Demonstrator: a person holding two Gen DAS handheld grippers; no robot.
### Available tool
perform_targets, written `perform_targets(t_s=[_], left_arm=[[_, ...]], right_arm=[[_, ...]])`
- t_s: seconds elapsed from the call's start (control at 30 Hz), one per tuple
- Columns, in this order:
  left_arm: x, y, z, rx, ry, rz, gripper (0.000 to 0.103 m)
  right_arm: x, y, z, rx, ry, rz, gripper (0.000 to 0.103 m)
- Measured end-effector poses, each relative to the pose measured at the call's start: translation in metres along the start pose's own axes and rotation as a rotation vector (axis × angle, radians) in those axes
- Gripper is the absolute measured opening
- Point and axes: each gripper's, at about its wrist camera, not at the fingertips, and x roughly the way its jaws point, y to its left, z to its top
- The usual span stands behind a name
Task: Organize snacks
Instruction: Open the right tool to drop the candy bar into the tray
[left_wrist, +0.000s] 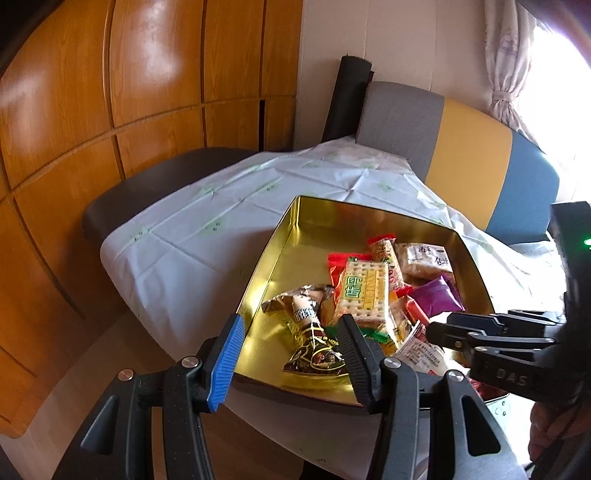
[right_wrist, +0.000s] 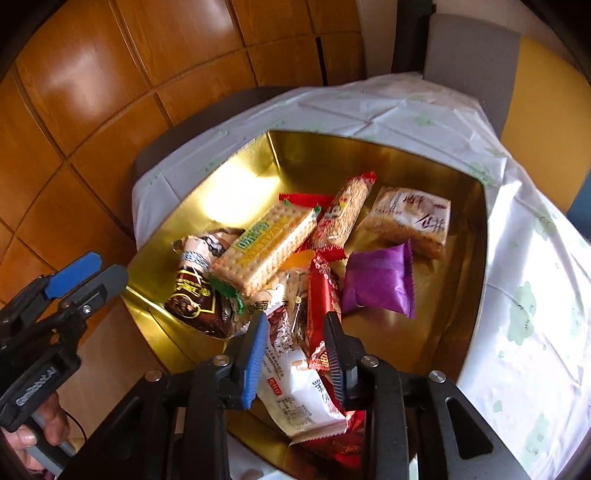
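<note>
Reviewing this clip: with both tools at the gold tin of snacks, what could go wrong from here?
1. The right tool has the white packet between its pads, with red wrappers beside it; it may drag those along.
2. The left tool straddles the gold tin wall near the table edge; a push could shift the tin.
3. The cracker pack sits atop the pile and could slide.

One gold tin (right_wrist: 461, 280) holds one purple packet (right_wrist: 380, 280) and one cracker pack (right_wrist: 266, 251).
</note>
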Motion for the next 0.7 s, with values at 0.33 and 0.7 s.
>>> perform_targets(t_s=[0.33, 0.7], left_arm=[[-0.017, -0.016, -0.006, 0.016, -0.062, 0.008, 0.053], [-0.034, -0.038, -0.021, 0.046, -0.091, 0.003, 0.068]], right_arm=[[-0.051, -0.007, -0.034, 0.079, -0.149, -0.096, 0.049], [-0.082, -0.015, -0.072, 0.149, -0.234, -0.210, 0.060]])
